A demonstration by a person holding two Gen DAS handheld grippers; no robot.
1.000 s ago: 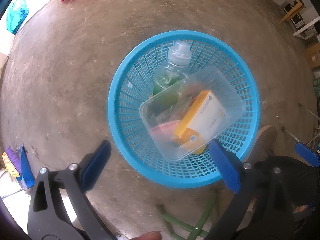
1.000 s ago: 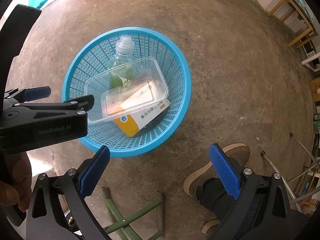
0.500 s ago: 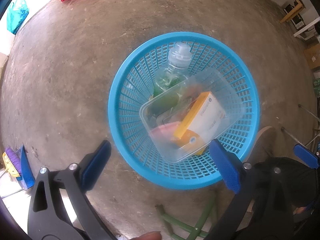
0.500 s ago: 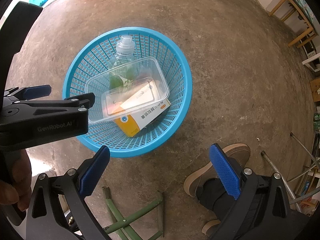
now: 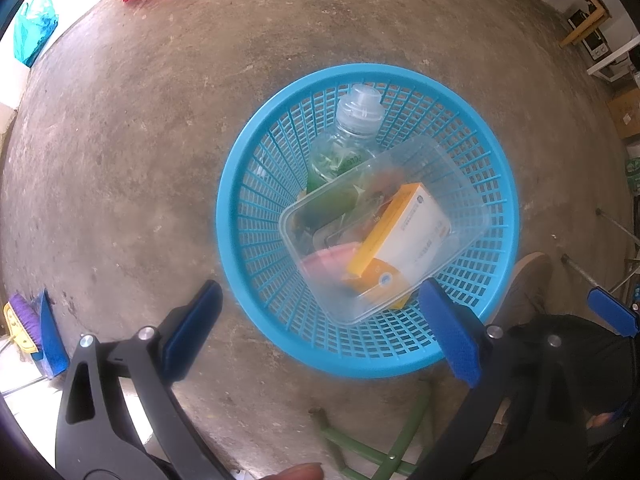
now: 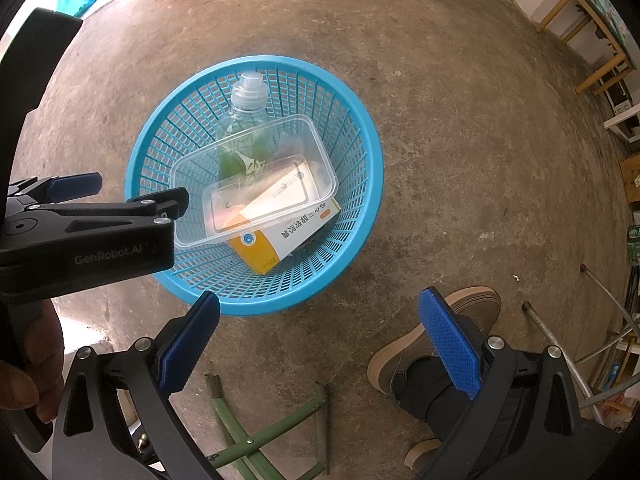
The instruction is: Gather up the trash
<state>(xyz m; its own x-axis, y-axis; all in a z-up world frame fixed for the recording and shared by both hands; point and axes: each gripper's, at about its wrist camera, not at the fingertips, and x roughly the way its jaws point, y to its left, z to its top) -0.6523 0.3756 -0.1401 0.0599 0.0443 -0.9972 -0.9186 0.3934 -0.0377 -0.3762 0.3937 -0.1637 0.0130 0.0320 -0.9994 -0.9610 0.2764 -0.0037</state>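
Floor: bare concrete
Basket: one, just ahead of both grippers
Inside: one bottle, one tub, one box
Left gripper: spread, empty
Right gripper: spread, empty

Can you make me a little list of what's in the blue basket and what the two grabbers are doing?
basket: blue basket standing on the concrete floor
in basket: clear bottle, clear tub, orange and white box
stacking: tub lies over bottle and box
left gripper: open, empty
right gripper: open, empty
nearby: shoe
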